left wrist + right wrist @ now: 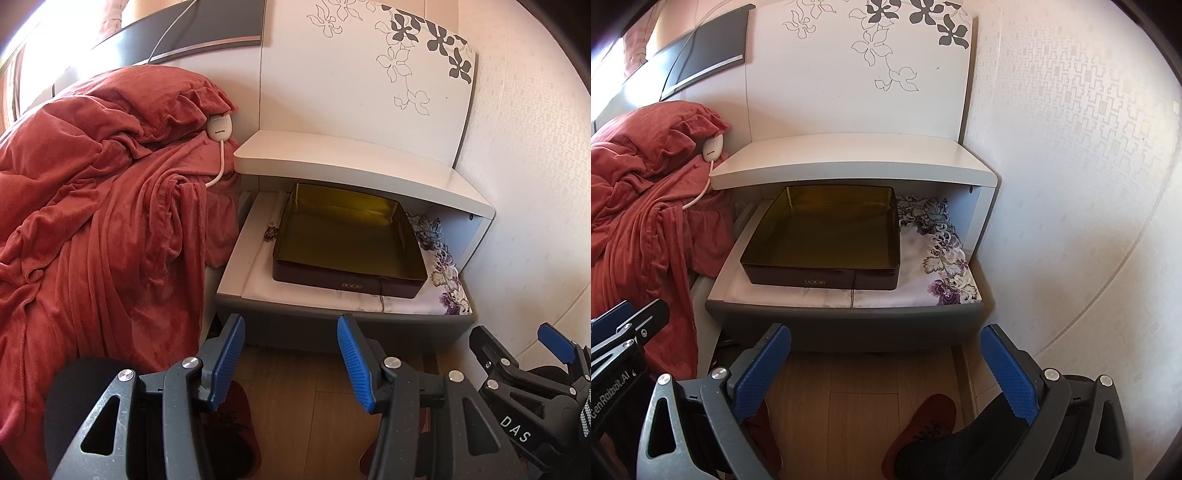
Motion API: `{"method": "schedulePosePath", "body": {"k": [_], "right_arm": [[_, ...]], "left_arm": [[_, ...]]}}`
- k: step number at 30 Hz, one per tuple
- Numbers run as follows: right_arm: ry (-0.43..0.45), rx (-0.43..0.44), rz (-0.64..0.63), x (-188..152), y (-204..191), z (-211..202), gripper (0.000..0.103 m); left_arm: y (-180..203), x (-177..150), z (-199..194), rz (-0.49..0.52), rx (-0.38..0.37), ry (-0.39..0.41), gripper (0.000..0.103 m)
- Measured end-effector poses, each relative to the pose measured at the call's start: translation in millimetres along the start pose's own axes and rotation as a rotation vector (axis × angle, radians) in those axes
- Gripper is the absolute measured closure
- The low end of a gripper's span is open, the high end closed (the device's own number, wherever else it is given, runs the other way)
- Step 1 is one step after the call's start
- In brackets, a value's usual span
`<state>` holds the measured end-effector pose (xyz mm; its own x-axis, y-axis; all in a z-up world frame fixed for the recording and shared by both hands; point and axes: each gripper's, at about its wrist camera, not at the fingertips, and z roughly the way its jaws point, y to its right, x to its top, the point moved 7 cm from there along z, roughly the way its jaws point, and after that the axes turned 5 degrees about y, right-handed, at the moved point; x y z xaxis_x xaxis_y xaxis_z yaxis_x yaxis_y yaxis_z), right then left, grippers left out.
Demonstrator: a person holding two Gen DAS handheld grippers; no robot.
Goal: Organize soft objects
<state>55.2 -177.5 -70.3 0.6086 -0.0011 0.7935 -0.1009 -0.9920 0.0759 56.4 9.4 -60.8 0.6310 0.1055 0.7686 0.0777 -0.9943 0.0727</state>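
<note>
Both claws, left gripper (291, 354) and right gripper (524, 354) (marked "DAS"), spread empty before the tin (347, 240).

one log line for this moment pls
left tool: open, empty | right tool: open, empty | tin: empty, in open drawer on floral cloth | blanket: on bed

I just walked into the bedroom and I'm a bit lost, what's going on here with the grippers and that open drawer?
A person holds two grippers in front of a bedside drawer that is pulled open. Both the left gripper and the right gripper are open and hold nothing. In the drawer, an empty tin box sits on a floral cloth. A red blanket lies rumpled on the bed beside it. Nothing soft has been picked up.
</note>
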Motion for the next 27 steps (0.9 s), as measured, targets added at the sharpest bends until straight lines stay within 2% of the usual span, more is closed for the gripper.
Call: {"method": "schedulePosePath", "body": {"k": [27], "right_arm": [[-0.006,0.004,-0.01,-4.1,0.3,2.2,0.0]], "left_arm": [[-0.6,-8.3,5.8,-0.014,-0.01,-0.039,0.05]]}}
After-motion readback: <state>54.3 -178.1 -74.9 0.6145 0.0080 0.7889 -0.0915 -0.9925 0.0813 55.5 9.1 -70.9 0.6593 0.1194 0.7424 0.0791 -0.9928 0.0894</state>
